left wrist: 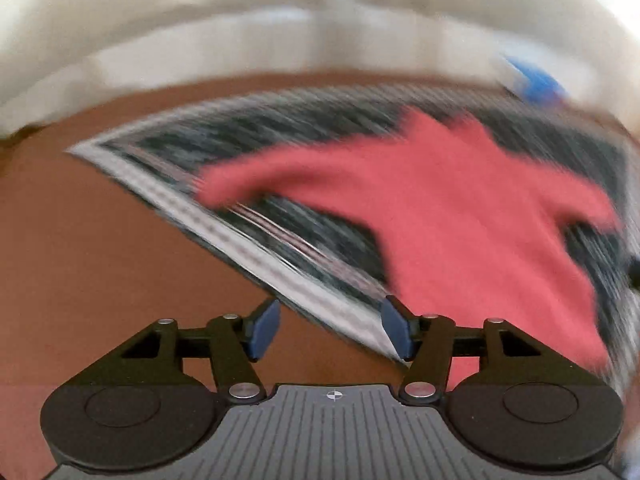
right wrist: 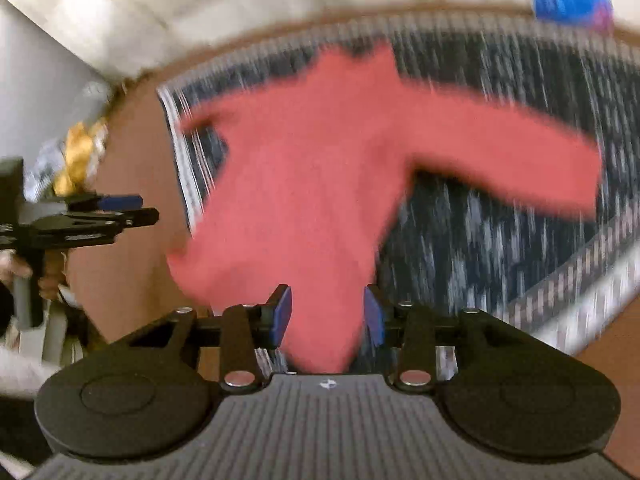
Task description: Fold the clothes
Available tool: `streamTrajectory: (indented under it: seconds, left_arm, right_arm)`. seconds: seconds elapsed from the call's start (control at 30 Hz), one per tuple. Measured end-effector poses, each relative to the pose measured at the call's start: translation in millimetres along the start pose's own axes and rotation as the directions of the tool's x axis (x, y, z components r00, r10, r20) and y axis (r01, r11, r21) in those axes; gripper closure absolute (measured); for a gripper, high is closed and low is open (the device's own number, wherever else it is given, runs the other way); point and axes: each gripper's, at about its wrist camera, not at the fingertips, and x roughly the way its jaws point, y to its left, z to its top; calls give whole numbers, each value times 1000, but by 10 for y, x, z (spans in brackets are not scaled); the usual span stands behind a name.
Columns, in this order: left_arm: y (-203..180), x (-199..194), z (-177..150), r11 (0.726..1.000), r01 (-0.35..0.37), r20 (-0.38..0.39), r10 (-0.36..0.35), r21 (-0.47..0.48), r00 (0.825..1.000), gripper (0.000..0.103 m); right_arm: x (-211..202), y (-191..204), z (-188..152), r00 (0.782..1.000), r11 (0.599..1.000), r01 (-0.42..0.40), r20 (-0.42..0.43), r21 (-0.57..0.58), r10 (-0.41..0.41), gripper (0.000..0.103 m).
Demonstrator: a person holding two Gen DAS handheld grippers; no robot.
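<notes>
A red long-sleeved garment [left wrist: 460,208] lies spread on a dark, white-flecked woven mat [left wrist: 280,136], blurred by motion. My left gripper [left wrist: 328,330] is open, with nothing between its blue pads; it hangs over the mat's near left edge, just left of the garment's hem. In the right wrist view the garment [right wrist: 304,184] narrows towards my right gripper [right wrist: 328,316], and its bunched lower end fills the gap between the blue pads. The left gripper [right wrist: 148,208] also shows side-on at the left, in a person's hand.
The mat [right wrist: 500,240] lies on a brown table [left wrist: 100,240]. A blue object [right wrist: 568,0] sits past the mat's far right corner. Yellow and pale clutter [right wrist: 80,148] lies off the table's left side. White furniture runs along the back.
</notes>
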Motion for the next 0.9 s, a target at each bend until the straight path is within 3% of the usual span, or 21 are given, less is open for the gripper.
streamTrajectory:
  seconds: [0.1, 0.23, 0.47, 0.7, 0.77, 0.83, 0.9]
  left_arm:
    - [260, 233, 251, 994, -67, 40, 70, -90, 997, 32]
    - [506, 504, 501, 987, -102, 58, 110, -120, 992, 32]
    - [807, 974, 705, 993, -65, -4, 65, -93, 998, 32]
    - [922, 1097, 768, 998, 1, -19, -3, -69, 1000, 36]
    - [938, 1118, 787, 998, 30, -27, -31, -58, 999, 55]
    - [949, 1144, 804, 998, 53, -40, -55, -47, 998, 91]
    - [961, 1108, 810, 997, 57, -23, -58, -42, 998, 102]
  right_arm:
    - [111, 107, 386, 997, 997, -37, 70, -62, 41, 58]
    - [546, 278, 843, 992, 988, -53, 108, -147, 69, 58]
    - [1294, 478, 1426, 997, 971, -35, 56, -238, 50, 57]
    - [1898, 584, 1740, 1000, 947, -3, -24, -320, -5, 57]
    - [2027, 597, 1792, 999, 943, 4, -50, -331, -21, 57]
    - [2125, 606, 1815, 996, 938, -9, -87, -346, -22, 58]
    - [2159, 622, 1825, 993, 932, -23, -114, -362, -20, 78]
